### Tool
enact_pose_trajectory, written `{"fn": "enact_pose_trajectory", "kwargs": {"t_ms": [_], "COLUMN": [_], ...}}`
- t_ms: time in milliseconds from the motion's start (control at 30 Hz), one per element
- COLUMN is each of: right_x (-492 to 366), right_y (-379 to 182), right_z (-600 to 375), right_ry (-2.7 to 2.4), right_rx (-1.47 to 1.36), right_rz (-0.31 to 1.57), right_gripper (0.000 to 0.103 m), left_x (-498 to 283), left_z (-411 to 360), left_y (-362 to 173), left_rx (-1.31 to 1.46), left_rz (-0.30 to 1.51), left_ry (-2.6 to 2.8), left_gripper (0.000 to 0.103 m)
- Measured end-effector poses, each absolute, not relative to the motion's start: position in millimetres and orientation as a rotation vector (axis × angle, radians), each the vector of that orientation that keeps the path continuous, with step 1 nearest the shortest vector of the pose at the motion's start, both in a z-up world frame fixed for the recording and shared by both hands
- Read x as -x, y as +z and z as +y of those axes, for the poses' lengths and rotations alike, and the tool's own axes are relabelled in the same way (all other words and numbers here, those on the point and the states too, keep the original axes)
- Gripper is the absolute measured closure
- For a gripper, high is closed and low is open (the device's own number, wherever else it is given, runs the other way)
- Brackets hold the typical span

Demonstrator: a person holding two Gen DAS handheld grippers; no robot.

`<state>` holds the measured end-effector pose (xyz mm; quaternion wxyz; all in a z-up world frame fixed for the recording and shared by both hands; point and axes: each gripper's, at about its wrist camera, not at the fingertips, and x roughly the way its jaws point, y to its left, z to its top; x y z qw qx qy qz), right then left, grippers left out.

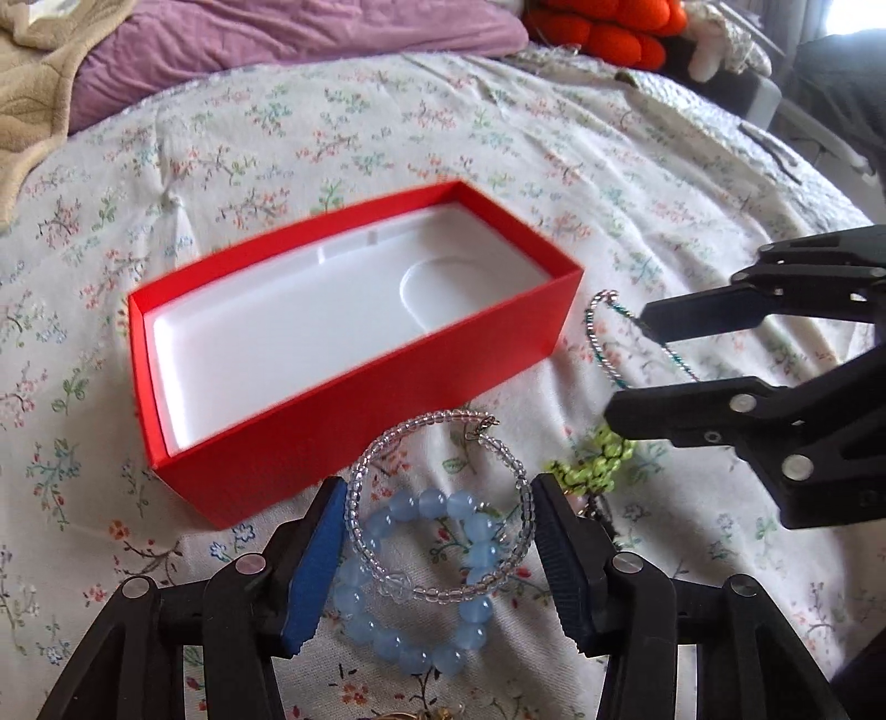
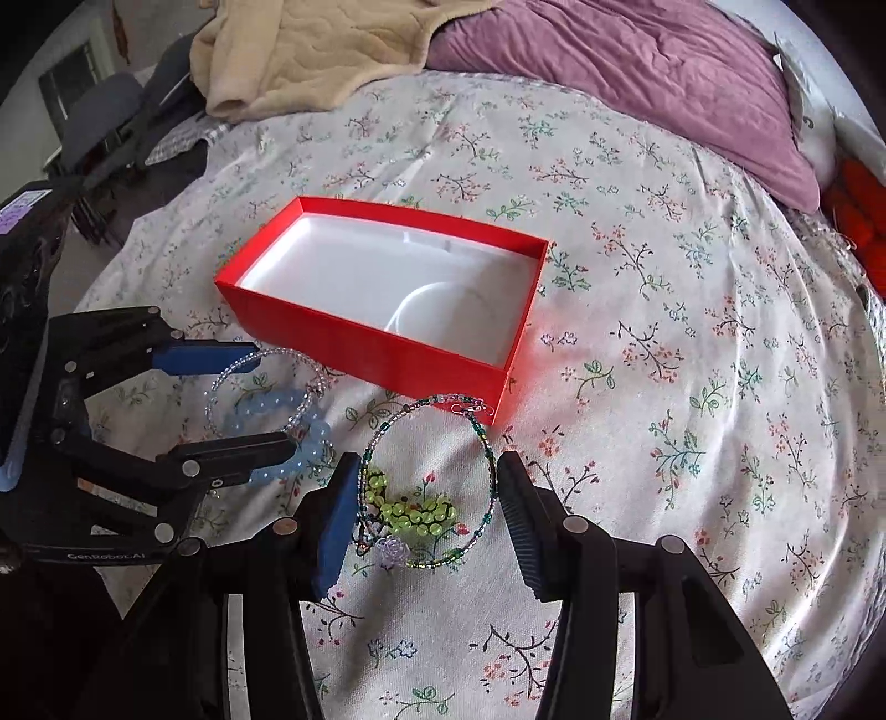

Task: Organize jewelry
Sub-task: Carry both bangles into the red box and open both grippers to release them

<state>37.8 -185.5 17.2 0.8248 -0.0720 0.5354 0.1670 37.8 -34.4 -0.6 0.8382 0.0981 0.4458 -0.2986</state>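
An open red box (image 1: 354, 399) with a white insert lies on the floral bedsheet; it also shows in the right wrist view (image 2: 387, 354). My left gripper (image 1: 437, 487) is open, its fingers on either side of a clear bead bangle (image 1: 360, 471) that lies over a blue bead bracelet (image 1: 410, 653). My right gripper (image 2: 426, 471) is open around a green and silver bead bangle (image 2: 487, 437), with a yellow-green bead piece (image 2: 415, 515) and a small lilac flower charm (image 2: 392, 551) inside it. Both bangles rest on the sheet.
The floral bedsheet (image 2: 664, 332) stretches to the right of the box. A purple pillow (image 2: 637, 72) and a beige blanket (image 2: 310, 50) lie at the far end. Orange plush (image 1: 603, 27) sits at the bed's far corner.
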Motion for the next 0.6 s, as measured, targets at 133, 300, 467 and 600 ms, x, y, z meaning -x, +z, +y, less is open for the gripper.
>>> {"fn": "enact_pose_trajectory", "kwargs": {"t_ms": [133, 300, 467, 600], "right_x": [-46.8, -62.8, -80.6, -94.3], "right_y": [28.9, 37.1, 35.5, 30.5], "right_z": [-184.6, -180.2, -177.8, -176.8], "right_ry": [0.349, 0.348, 0.34, 0.331], "right_rx": [0.154, 0.149, 0.134, 0.133], "right_rz": [1.112, 1.086, 1.087, 1.093], "right_gripper": [0.05, 0.05, 0.05, 0.05], "left_x": [-39.6, -52.6, -70.7, -87.3], "left_z": [-31.0, -28.2, -20.8, -17.9], "left_y": [19.6, 38.3, 40.7, 36.1], "left_rx": [-0.205, -0.234, -0.213, -0.185], "left_rz": [0.913, 0.895, 0.87, 0.874], "left_ry": [-0.617, -0.574, -0.529, -0.502], "left_gripper": [0.047, 0.047, 0.047, 0.046]}}
